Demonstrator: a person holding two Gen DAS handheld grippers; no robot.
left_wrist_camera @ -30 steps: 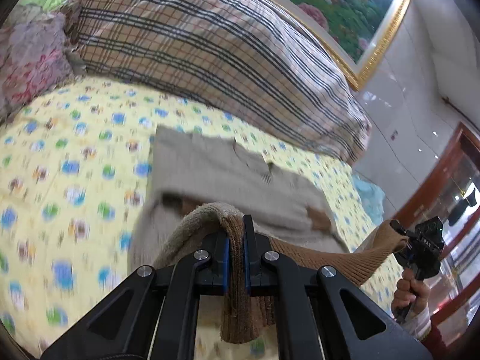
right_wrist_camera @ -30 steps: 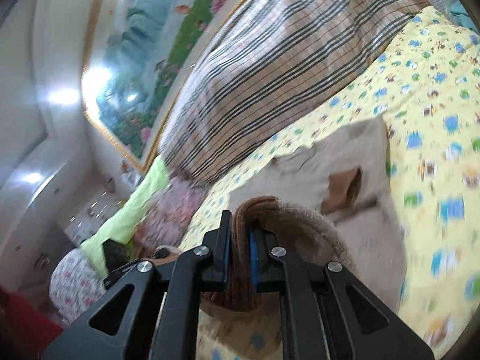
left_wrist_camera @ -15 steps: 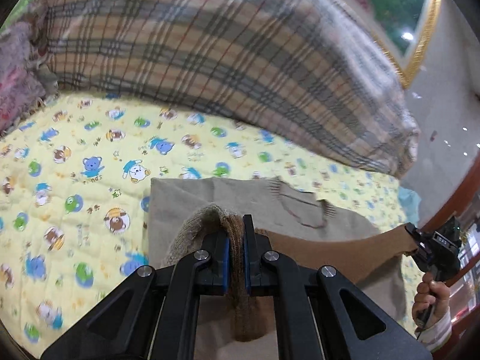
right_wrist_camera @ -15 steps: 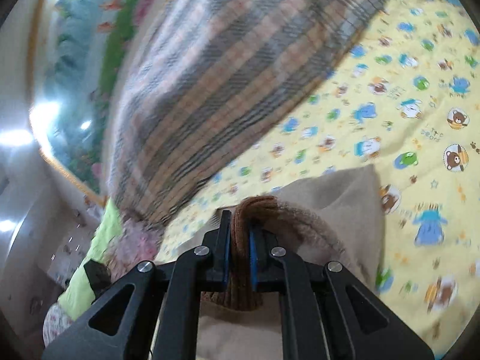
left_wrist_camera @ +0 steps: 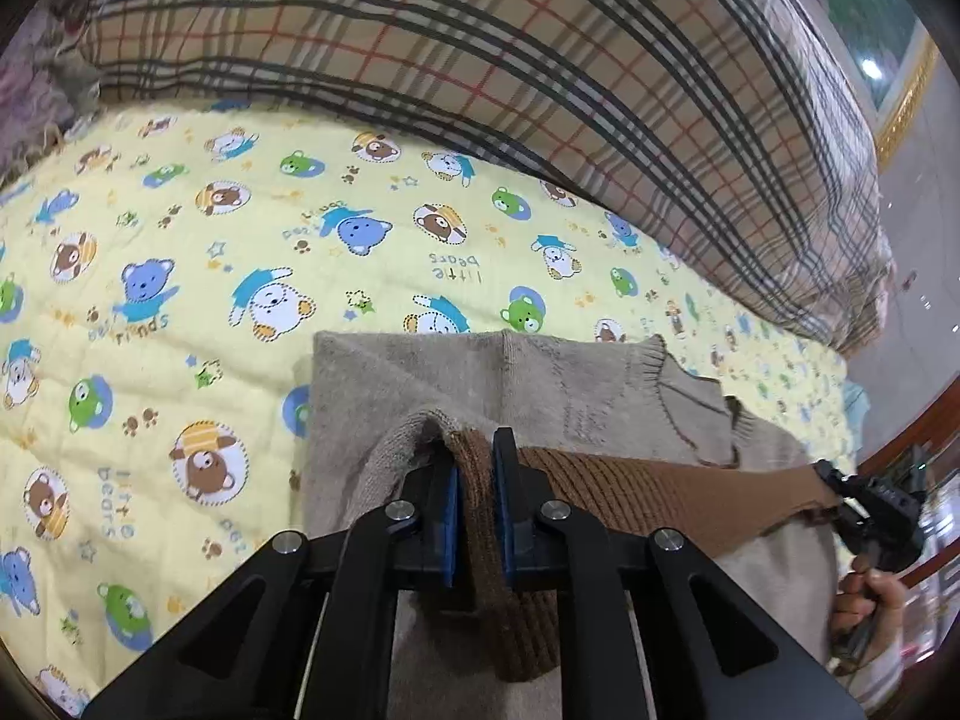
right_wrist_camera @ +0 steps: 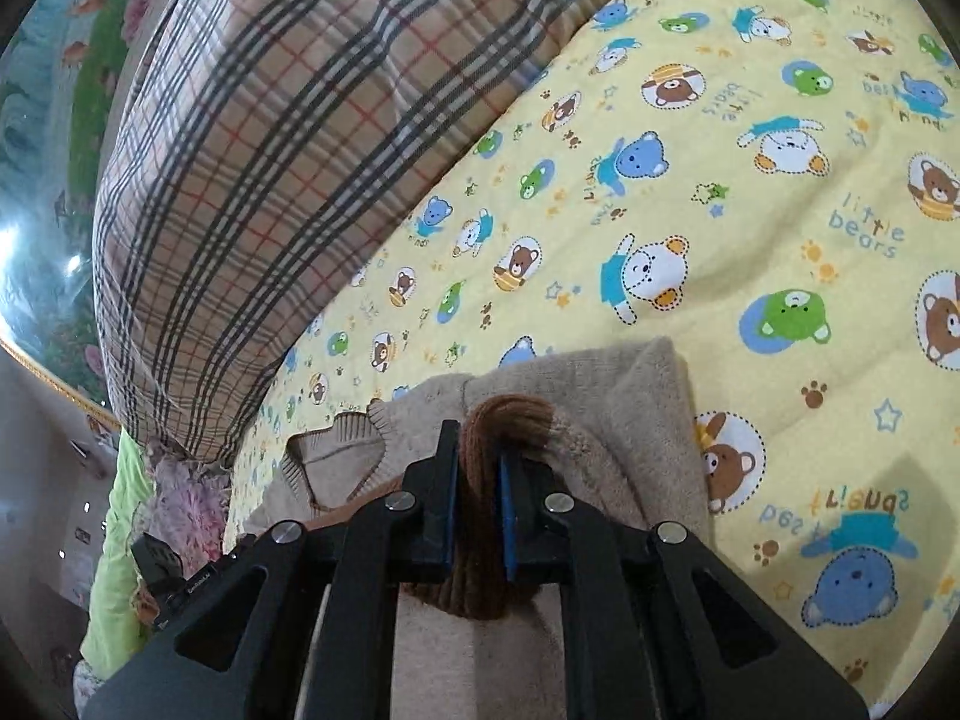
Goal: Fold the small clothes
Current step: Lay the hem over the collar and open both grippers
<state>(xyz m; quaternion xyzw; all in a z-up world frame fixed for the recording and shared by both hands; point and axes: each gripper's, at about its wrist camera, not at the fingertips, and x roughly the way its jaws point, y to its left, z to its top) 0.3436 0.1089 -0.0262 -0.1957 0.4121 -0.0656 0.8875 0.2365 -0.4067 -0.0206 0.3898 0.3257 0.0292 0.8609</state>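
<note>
A small beige knit sweater (left_wrist_camera: pixel 420 372) lies on the bed, its collar (left_wrist_camera: pixel 678 384) toward the plaid quilt. Its brown ribbed hem (left_wrist_camera: pixel 660 492) is stretched between both grippers and folded up over the body. The left gripper (left_wrist_camera: pixel 475 450) has the hem's left end between its blue pads; its jaws are opening, and the fabric still fills the gap. In the right wrist view the right gripper (right_wrist_camera: pixel 480 438) is shut on the hem's other end (right_wrist_camera: pixel 510 414), low over the sweater (right_wrist_camera: pixel 630 408). That gripper (left_wrist_camera: pixel 864 504) also shows far right in the left wrist view.
A yellow bear-print sheet (left_wrist_camera: pixel 240 240) covers the bed. A big plaid quilt (left_wrist_camera: pixel 540 60) is rolled along the far side. A person's hand (left_wrist_camera: pixel 870 600) holds the right gripper's handle. A green cloth (right_wrist_camera: pixel 114 540) and a flowery pillow (right_wrist_camera: pixel 180 510) lie past the left end.
Both grippers carried the brown hem forward and down over the sweater, toward its collar. The folded part now lies low on the body. The left jaws stand slightly wider.
</note>
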